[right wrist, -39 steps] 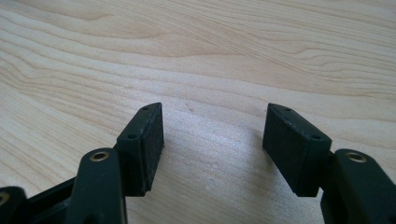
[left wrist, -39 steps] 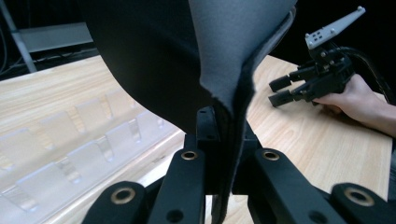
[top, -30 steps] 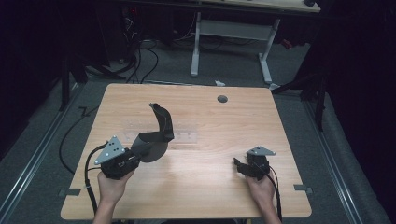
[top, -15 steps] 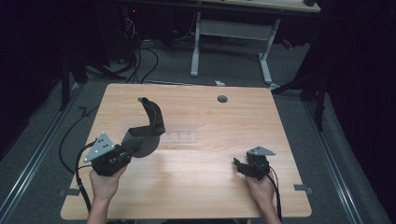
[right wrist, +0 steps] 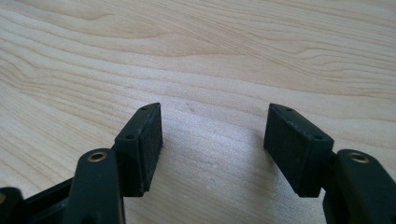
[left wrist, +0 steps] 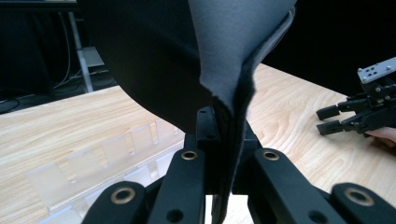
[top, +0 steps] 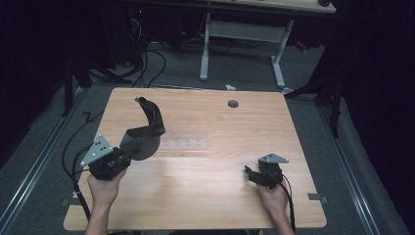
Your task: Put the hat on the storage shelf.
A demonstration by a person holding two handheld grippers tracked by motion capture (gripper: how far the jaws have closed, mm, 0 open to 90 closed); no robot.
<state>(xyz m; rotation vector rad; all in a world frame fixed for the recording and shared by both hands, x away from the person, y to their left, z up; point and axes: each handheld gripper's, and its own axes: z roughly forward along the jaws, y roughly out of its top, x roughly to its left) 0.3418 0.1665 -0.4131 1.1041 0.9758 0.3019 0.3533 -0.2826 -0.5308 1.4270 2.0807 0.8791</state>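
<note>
**Left tongs lifting a dark pad off the desk**

The left tongs (top: 128,152) are pinching the edge of a dark grey, floppy fabric-faced pad (top: 147,128), raising it at about nine o'clock on the light wooden desk (top: 220,122), probably to clear the clear plastic ruler-like strip (top: 183,143) lying beside it. The right tongs (top: 250,175) are resting spread and empty at five o'clock. Compared with half a second ago, the pad is sitting slightly nearer the person.
</note>
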